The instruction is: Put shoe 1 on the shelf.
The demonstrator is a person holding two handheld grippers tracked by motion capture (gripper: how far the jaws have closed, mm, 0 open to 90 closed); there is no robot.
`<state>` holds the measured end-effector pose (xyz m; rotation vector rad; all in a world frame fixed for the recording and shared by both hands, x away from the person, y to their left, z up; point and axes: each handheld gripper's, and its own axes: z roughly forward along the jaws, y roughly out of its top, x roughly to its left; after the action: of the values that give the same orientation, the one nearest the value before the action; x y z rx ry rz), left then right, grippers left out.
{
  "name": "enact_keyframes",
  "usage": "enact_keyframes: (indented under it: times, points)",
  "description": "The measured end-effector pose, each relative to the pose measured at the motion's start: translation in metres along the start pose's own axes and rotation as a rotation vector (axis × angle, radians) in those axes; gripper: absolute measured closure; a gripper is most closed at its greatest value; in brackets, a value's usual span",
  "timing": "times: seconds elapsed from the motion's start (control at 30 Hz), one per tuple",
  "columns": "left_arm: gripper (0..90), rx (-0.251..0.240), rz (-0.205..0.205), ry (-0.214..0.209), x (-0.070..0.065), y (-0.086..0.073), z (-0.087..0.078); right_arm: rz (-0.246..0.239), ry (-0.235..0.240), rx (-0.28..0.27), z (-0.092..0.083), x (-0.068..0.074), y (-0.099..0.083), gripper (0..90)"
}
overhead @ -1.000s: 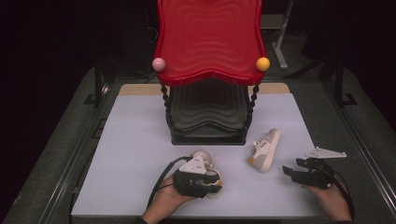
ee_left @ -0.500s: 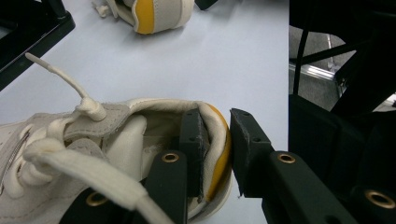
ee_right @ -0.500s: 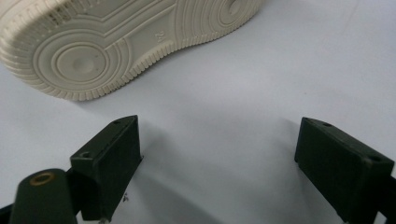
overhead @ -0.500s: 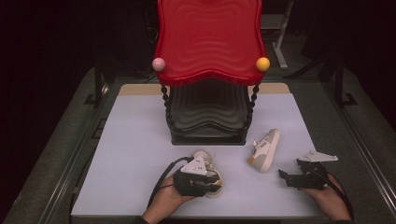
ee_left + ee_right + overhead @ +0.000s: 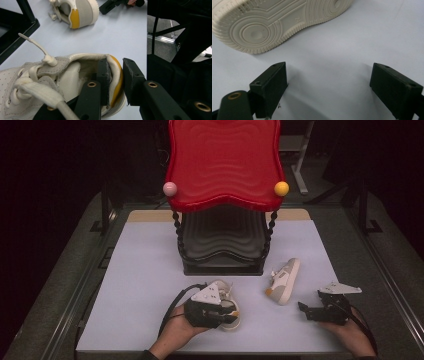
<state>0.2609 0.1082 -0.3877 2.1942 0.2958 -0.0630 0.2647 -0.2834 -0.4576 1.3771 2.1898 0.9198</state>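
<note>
Two small cream leather sneakers on the white mat: left gripper (image 5: pixel 113 82) has just pinched the near shoe's (image 5: pixel 62 82) heel collar for lifting; right gripper (image 5: pixel 328 87) gapes empty, aimed at the tipped shoe (image 5: pixel 279 22).

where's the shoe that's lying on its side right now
In the high view the shoe lying on its side is on the white mat, right of centre, just in front of the black rack's right corner, between the two hand-held grippers.

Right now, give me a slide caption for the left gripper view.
Left gripper straddling the heel of a cream shoe; its mate lies beyond.
</note>
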Motion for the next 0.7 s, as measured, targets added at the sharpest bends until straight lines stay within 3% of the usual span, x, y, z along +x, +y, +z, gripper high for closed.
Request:
enact_keyframes:
  times: [0.37,0.7]
  points:
    - [76.3,-0.004,0.047,0.001,-0.004,0.025,-0.01,0.0,0.0,0.0,0.0,0.0,0.0,13.4]
    - [76.2,-0.035,0.099,0.035,-0.002,0.056,-0.028,0.0,0.0,-0.001,0.0,0.0,0.0,13.4]
